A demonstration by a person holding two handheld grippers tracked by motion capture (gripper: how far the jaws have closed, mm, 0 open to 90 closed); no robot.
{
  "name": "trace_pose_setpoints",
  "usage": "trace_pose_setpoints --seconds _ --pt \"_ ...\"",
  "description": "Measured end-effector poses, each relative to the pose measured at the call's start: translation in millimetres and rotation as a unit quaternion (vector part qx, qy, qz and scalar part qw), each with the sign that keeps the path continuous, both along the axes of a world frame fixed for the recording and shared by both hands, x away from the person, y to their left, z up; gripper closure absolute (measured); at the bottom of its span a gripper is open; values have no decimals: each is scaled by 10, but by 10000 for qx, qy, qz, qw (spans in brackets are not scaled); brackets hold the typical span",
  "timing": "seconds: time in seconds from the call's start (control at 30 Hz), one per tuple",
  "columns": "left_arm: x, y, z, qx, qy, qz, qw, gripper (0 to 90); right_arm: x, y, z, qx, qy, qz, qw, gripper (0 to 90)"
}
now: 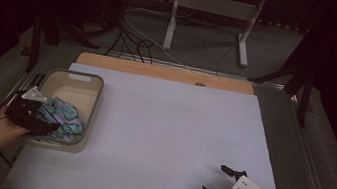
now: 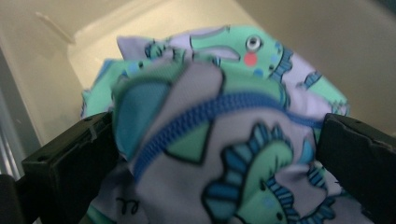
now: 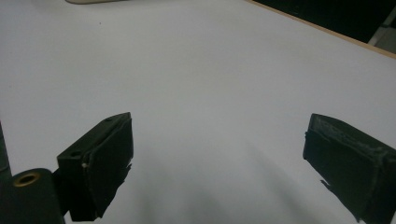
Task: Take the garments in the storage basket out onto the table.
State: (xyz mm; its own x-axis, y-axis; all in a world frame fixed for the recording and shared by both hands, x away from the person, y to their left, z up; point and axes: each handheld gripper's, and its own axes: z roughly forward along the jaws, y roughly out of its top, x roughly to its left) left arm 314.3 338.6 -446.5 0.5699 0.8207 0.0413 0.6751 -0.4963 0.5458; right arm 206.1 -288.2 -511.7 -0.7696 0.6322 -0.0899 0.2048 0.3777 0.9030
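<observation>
Between the left claw's (image 1: 53,127) jaws, cloth (image 2: 219,140) is sitting in the bin (image 1: 98,95).
Release is pending; right claw (image 1: 217,180) is idling open, holding nothing.

The high view is dim and underexposed: the surroundings of the counter (image 1: 160,134) sink into near black, and only its pale top catches a cool, flat light. The picture is soft and grainy, with a faint purple cast. Under the right claw (image 1: 219,182) lies only a weak shadow. In the left claw (image 2: 215,154) view the light is brighter and warmer; the patterned cloth (image 2: 224,140) between the jaws is blurred close to the lens, sharper farther off. In the right claw (image 3: 219,158) view the counter ahead is evenly lit without glare, soft grey shadows spread beneath the jaws, and the jaw edges are slightly blurred.
</observation>
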Motion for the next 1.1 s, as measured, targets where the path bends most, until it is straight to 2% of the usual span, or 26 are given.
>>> trace_pose_setpoints --seconds 0.1,0.17,0.3,0.47,0.63,0.73,0.77,0.9,0.97,1.07,1.1 --pt "17 -5 -15 -27 138 41 9999 1 4 0 -2 -39 9 21 10000 88" --pt "33 -16 -28 21 269 59 9996 1 0 6 -1 -55 -10 5 10000 88" --pt "61 -46 -30 112 383 77 9992 1 6 1 -2 -58 10 26 10000 88" --pt "119 -68 -33 179 691 117 9974 1 5 5 -2 -37 14 32 10000 88" --pt "178 -101 -54 339 1072 105 9936 18 9 7 -7 -74 2 9 10000 88" --pt "214 -131 -56 451 1244 99 9912 40 5 12 -6 -93 0 24 10000 88" --pt "214 -131 -56 451 1244 99 9912 43 5 12 -6 -93 0 24 10000 88" --pt "266 -178 -62 580 1550 50 9862 72 6 16 -9 -78 38 23 10000 88" --pt "279 -190 -82 603 1730 15 9831 141 6 15 -7 -93 37 25 9999 88" --pt "308 -195 -109 665 1919 78 9791 138 5 15 -6 -93 9 12 10000 88" --pt "320 -203 -113 681 1932 77 9788 137 6 15 -6 -85 10 12 10000 88"
